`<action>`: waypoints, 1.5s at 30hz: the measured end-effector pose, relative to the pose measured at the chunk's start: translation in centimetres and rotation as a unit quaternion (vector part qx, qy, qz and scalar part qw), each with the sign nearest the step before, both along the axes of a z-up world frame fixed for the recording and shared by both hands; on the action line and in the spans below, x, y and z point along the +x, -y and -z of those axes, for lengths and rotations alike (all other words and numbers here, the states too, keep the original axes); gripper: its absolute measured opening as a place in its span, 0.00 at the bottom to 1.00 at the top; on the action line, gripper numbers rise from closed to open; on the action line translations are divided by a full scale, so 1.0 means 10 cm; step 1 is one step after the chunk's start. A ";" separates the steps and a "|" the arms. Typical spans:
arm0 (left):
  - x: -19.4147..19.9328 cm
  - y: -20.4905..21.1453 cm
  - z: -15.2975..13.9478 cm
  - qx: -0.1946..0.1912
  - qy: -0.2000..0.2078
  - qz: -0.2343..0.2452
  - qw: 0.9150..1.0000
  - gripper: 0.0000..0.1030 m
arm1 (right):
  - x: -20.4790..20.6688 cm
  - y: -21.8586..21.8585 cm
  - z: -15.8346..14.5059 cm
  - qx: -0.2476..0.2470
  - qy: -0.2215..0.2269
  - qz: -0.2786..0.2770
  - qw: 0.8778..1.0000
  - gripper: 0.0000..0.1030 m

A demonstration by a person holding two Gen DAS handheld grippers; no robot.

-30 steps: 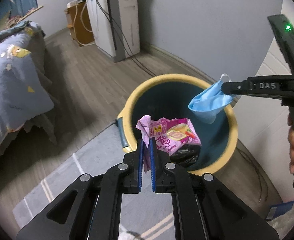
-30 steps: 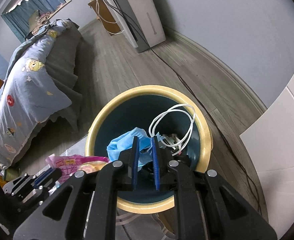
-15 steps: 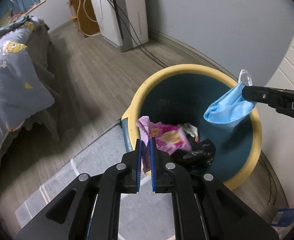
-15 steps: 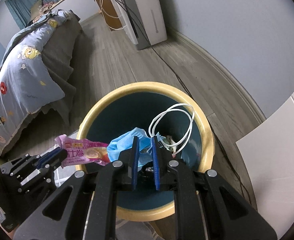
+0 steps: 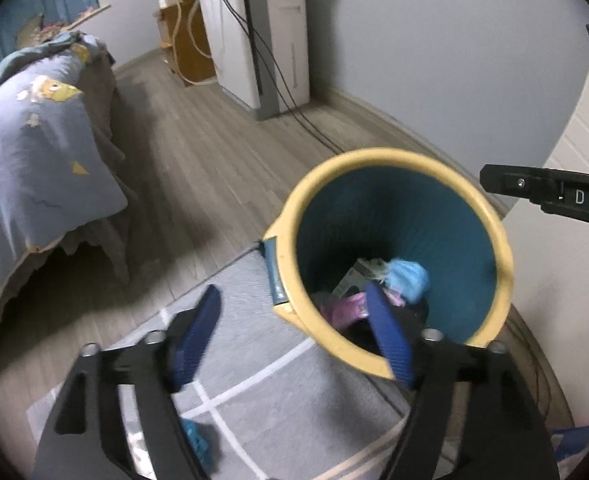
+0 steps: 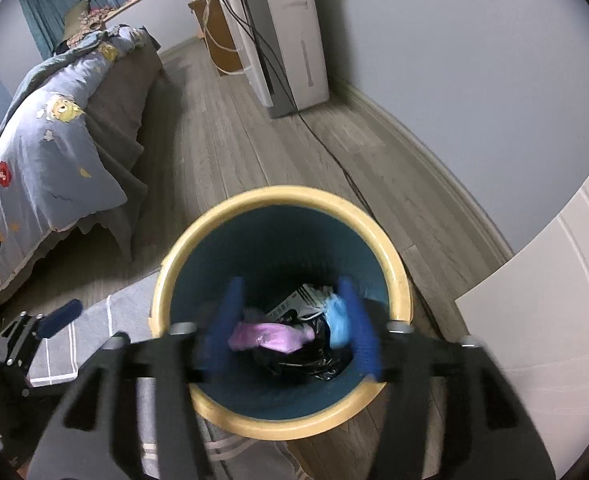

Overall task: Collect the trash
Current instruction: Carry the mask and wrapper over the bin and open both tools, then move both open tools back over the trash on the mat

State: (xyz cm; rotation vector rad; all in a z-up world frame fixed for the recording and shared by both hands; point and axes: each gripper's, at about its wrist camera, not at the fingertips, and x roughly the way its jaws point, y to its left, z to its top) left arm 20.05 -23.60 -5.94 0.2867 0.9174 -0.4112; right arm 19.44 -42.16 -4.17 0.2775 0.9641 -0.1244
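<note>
A round bin with a yellow rim (image 5: 378,158) and a teal inside stands on the floor, also in the right wrist view (image 6: 278,194). Inside lie a pink snack wrapper (image 6: 270,336), a blue face mask (image 6: 338,318) and a black bag (image 6: 302,360); wrapper (image 5: 344,312) and mask (image 5: 408,278) also show in the left wrist view. My left gripper (image 5: 294,332) is open and empty at the bin's near left rim. My right gripper (image 6: 294,320) is open and empty above the bin's mouth.
A bed with a blue cartoon quilt (image 5: 26,152) fills the left. A white appliance (image 5: 270,32) with trailing cables stands at the far wall. A grey lined rug (image 5: 254,392) lies by the bin. A white cabinet (image 6: 554,340) stands at the right.
Both grippers have opened. The pink wrapper has dropped from the left gripper and the blue mask from the right gripper; both now lie in the bin.
</note>
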 end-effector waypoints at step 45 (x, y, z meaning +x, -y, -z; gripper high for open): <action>-1.26 -2.98 -0.64 -0.070 0.045 -0.215 0.973 0.93 | -0.61 -2.08 -0.16 -0.014 -0.023 -0.167 0.986 0.94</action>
